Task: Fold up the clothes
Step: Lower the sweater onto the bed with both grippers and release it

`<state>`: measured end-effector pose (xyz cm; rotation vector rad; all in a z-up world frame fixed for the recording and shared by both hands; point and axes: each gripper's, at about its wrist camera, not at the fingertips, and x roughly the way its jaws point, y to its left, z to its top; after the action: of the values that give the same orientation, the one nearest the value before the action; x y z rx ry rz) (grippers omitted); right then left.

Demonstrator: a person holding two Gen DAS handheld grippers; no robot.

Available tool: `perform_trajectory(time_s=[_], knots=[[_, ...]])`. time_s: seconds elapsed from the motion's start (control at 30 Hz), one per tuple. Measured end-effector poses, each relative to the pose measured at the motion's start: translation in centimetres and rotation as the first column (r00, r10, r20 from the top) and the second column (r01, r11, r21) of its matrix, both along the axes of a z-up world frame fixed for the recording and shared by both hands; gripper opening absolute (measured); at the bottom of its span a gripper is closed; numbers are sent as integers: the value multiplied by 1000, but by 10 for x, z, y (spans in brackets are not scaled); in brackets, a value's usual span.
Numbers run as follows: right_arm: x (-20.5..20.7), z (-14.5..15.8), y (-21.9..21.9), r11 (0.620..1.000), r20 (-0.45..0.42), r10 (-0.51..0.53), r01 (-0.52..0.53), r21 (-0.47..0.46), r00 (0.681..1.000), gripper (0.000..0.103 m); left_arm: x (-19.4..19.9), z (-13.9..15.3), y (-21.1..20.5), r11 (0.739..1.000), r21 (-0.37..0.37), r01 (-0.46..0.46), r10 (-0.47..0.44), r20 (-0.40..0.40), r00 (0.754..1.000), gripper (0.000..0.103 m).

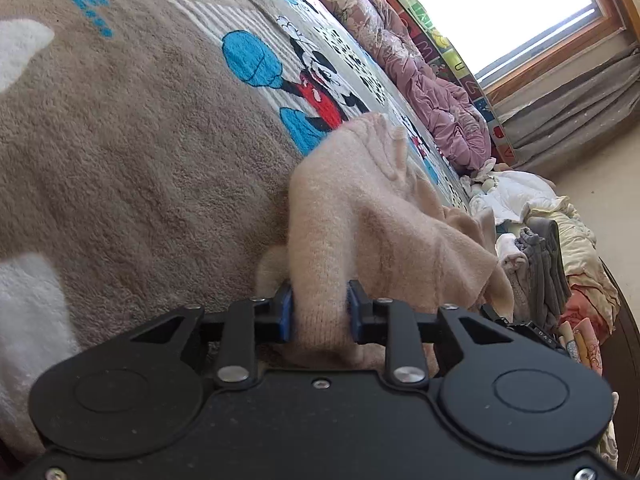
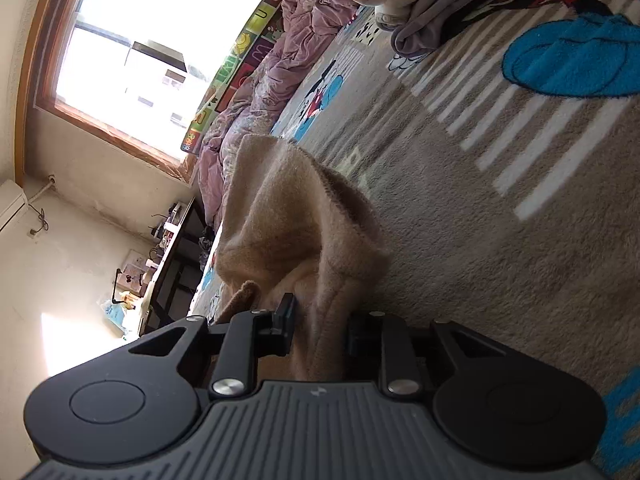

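Left gripper (image 1: 320, 310) clamped on a bunched fold of the beige garment (image 1: 360, 208). Right gripper (image 2: 318, 326) likewise clamped on it. Garment trails over the cartoon-print blanket (image 1: 132, 152).

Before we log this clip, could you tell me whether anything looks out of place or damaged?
Nothing looks damaged. The beige garment is bunched, as expected mid-fold, clamped by the left gripper and right gripper. Loose clothes are piled at the bed's edge.
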<state>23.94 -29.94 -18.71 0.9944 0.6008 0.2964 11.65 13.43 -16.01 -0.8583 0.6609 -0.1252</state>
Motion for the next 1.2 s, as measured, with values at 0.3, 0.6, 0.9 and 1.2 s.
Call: perform_trajectory(time_s=[0.3,0.6,0.9,1.2], knots=[[-86,43,-17,993,101,-53,42,113,994,12,-27,40,11,996,-74,43,-26,214,976,17],[-179,18,-23,982,-55,-129,135,132,990,12,-50,25,44,983,-135,-128,127,-16,992,20],[-202,-3,-19,975,-177,-209,219,42,962,70,-71,28,57,972,-151,-180,168,-85,982,55],[-155,-4,-17,976,-98,-204,194,-102,974,51,-48,16,12,998,27,-51,54,-150,987,19]])
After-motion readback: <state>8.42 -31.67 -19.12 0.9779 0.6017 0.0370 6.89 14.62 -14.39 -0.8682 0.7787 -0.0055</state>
